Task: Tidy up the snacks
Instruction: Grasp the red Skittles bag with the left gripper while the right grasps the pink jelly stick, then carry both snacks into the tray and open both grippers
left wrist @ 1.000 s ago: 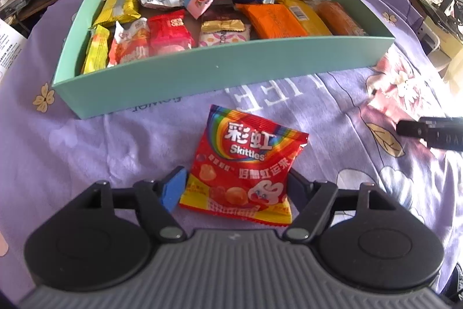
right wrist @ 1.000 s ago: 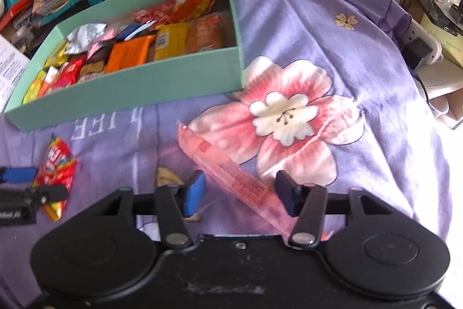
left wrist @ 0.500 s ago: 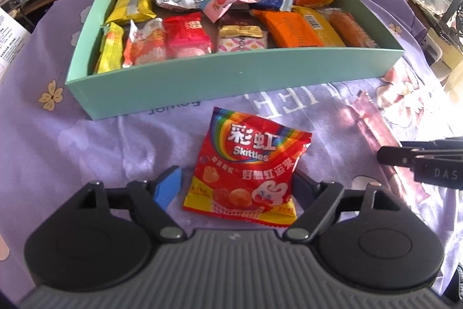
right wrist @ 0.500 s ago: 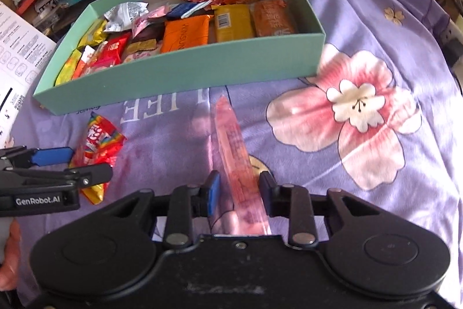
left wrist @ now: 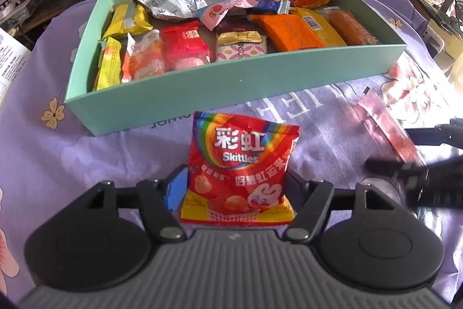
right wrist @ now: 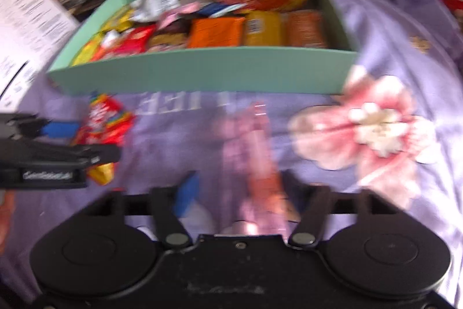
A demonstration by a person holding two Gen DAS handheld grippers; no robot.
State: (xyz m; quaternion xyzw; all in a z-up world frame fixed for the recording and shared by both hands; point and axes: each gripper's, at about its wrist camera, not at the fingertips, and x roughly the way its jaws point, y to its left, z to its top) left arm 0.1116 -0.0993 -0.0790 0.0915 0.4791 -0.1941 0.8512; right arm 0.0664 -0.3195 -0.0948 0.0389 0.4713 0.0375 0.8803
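Left gripper (left wrist: 234, 187): your jaws closing around the Skittles bag (left wrist: 240, 167), near the mint box (left wrist: 231, 89) | Right gripper (right wrist: 240, 193): jaws opening, pink stick (right wrist: 260, 152) loose between them, long axis pointing far toward the box.
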